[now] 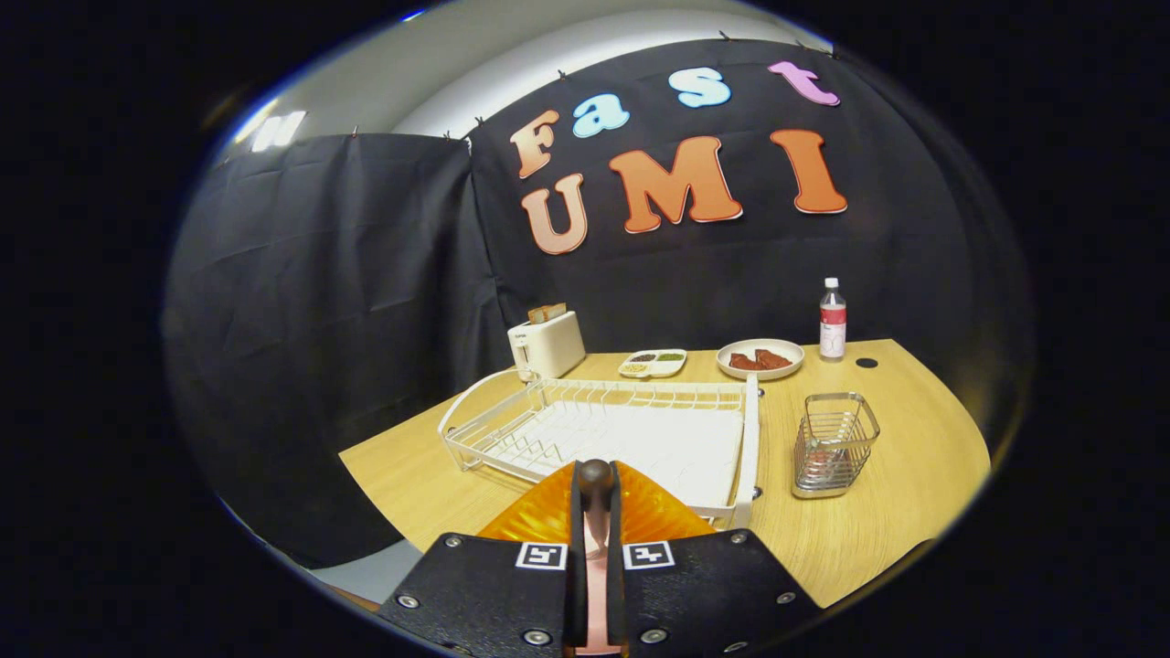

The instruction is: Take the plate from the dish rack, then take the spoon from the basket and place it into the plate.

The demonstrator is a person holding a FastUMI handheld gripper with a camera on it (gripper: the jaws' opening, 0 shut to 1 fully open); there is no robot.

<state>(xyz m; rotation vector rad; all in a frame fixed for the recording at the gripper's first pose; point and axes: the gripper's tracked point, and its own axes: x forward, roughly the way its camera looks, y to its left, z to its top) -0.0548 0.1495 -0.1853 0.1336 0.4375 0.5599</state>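
Observation:
My gripper (596,512) is shut on the spoon (596,477). Its pink handle runs between the two fingers and its dark rounded end sticks out just ahead of them. Right under the fingertips lies the orange ribbed plate (539,523) on the table, in front of the white wire dish rack (622,429). No dishes stand in the rack. The metal wire basket (834,443) stands upright to the right of the rack, beyond the fingers. I cannot tell whether the spoon touches the plate.
Along the back of the wooden table (905,475) stand a white toaster (547,344) with bread, a small divided dish (653,363), a round plate with brown pieces (760,358) and a water bottle (832,320). The table's left edge drops off near the rack.

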